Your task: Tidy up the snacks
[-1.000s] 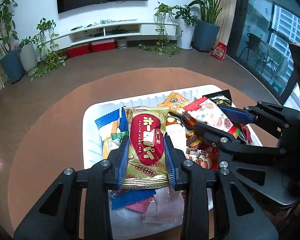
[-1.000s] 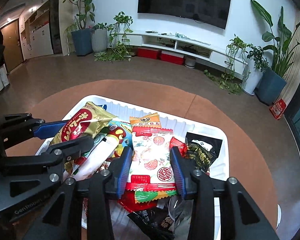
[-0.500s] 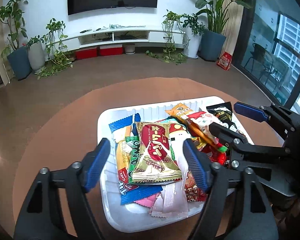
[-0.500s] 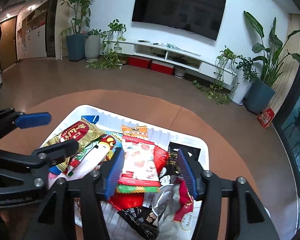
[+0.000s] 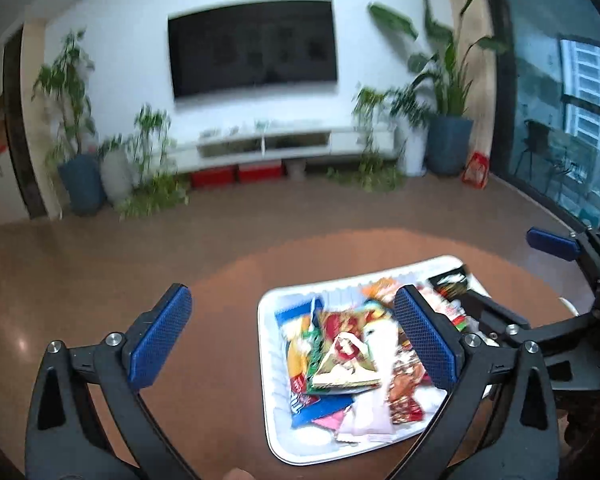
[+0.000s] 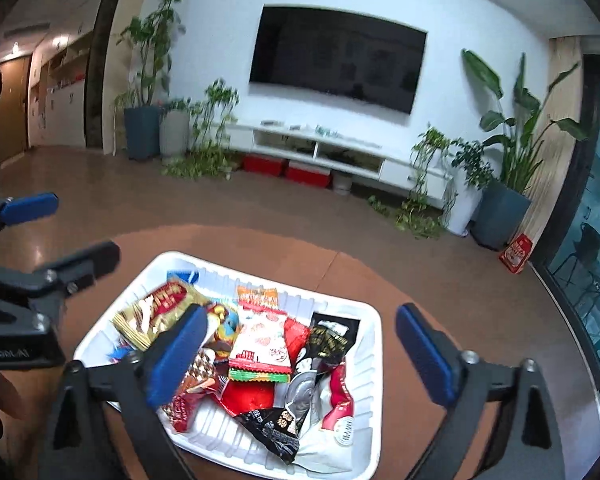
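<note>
A: How far along, going left to right?

B: The left gripper (image 5: 292, 336) is spread wide and holds nothing. The snacks (image 6: 260, 344) all lie heaped in the white tray (image 6: 374, 336) on the table (image 5: 228, 280).

A: And the right gripper (image 6: 300, 356)?

B: Wide and bare too, above the tray. Gathering looks done; only neatening may remain.

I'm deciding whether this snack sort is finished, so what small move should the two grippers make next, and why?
Probably lift both away and stop. The left gripper and right gripper are both open and hold nothing, and every snack packet in view, such as the gold and red wafer packet, lies inside the white ribbed plastic tray. None shows on the round brown table.
</note>
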The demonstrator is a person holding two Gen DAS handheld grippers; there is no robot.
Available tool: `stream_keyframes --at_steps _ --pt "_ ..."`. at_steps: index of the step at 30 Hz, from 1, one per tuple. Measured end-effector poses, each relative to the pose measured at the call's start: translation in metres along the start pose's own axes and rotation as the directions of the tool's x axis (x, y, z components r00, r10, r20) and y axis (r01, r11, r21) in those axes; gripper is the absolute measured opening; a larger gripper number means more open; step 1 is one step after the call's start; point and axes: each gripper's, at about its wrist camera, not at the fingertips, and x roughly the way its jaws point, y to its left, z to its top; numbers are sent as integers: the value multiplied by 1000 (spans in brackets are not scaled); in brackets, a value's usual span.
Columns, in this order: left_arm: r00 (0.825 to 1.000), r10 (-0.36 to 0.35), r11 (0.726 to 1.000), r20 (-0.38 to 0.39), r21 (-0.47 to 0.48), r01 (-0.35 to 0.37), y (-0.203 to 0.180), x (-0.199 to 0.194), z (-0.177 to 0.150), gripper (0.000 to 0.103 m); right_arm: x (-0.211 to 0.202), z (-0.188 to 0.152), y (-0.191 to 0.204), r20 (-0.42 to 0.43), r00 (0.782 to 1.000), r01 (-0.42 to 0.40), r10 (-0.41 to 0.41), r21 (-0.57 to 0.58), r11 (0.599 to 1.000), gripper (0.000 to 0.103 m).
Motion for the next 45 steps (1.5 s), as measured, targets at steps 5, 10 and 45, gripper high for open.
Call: stream_keyframes --at_steps 5,10,45 --pt "1000 -21 1000 -20 -15 21 -13 -43 2 103 -35 -5 -18 53 999 0 -4 77 997 103" --pt "975 213 977 68 -41 -211 -30 -90 -20 103 -62 -16 -34 60 998 -18 9 155 988 103" --pt "958 45 971 -284 -213 -109 -13 -22 -83 103 -59 -74 -16 -139 990 53 -29 174 983 103"
